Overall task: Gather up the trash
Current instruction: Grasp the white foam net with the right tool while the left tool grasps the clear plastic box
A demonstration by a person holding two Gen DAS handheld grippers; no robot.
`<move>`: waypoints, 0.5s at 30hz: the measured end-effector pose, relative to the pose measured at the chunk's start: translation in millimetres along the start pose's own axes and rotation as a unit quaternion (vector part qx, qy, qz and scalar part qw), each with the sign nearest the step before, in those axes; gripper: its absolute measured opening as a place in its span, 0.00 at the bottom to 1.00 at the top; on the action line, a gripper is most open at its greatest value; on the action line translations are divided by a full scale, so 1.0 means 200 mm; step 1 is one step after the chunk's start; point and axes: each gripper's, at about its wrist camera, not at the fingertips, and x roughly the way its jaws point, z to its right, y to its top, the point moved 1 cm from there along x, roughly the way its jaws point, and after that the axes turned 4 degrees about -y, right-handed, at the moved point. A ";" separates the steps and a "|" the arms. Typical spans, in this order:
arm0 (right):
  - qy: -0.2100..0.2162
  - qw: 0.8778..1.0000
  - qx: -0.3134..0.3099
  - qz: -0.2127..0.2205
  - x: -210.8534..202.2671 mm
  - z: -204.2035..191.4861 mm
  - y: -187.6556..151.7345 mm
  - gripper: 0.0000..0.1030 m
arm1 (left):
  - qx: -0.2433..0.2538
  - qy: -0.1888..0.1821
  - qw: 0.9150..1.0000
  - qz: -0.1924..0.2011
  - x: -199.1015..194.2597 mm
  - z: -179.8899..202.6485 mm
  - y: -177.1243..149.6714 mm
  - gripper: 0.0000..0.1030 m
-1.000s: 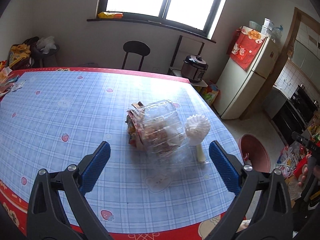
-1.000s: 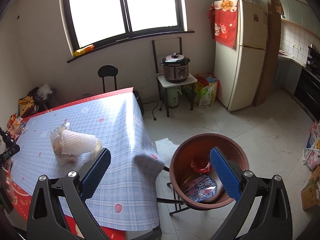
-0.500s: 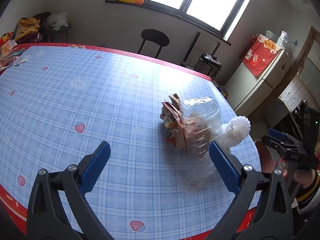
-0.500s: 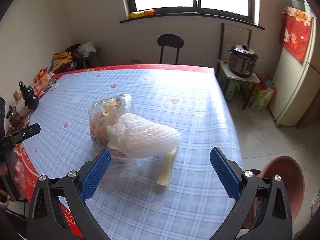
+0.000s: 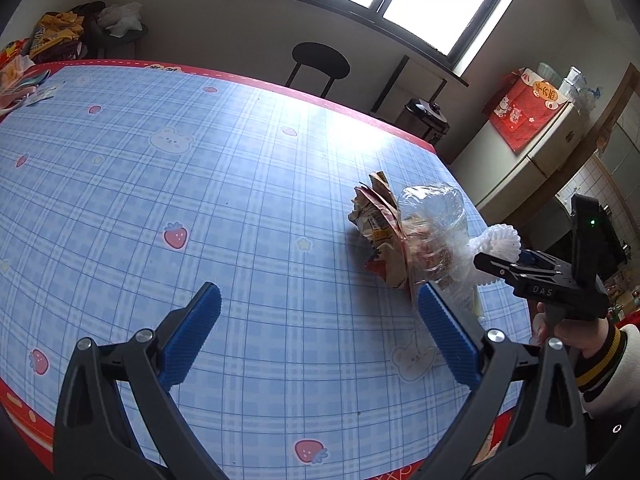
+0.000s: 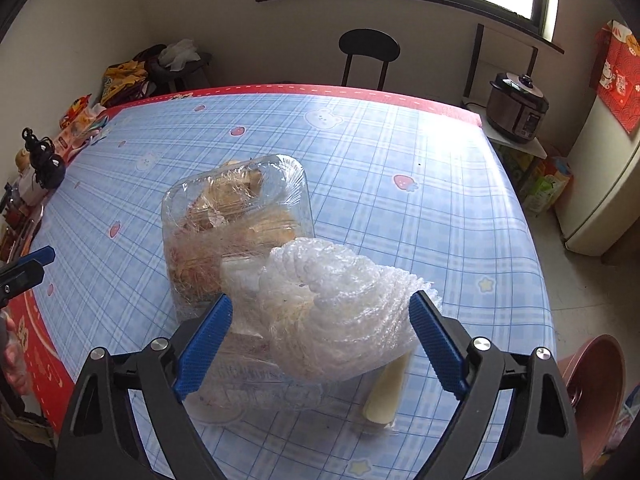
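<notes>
A white foam net lies on the blue checked table, leaning on a crumpled clear plastic box with food scraps. My right gripper straddles the net with its jaws closing. The right pad grazes the net's edge, while the left pad stands beside the clear plastic. A pale stick-shaped wrapper lies under the net. In the left wrist view the same pile shows a torn snack wrapper beside the box. My left gripper hangs open over bare tablecloth, left of the pile.
A red-brown bin stands on the floor past the table's right edge. A black chair is behind the far edge. A rice cooker and a fridge are at the right. Small items crowd the table's left edge.
My right gripper swung from above the bin to the table, came down around the foam net, and its jaws narrowed. The left gripper sank and shifted, so the pile moved rightward in its view.
</notes>
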 end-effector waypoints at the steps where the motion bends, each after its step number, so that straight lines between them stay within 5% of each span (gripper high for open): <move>1: -0.001 1.000 0.006 0.002 -0.01 0.02 0.00 0.70 | 0.001 -0.001 1.000 -0.002 0.01 0.00 -0.01 0.94; 7: 0.014 0.999 0.041 0.025 -0.13 0.09 -0.06 0.43 | 0.017 -0.026 0.999 -0.014 0.03 0.08 -0.05 0.94; 15: 0.041 0.996 0.063 0.057 -0.32 0.12 -0.15 0.36 | 0.044 -0.061 0.997 -0.030 0.08 0.22 -0.08 0.94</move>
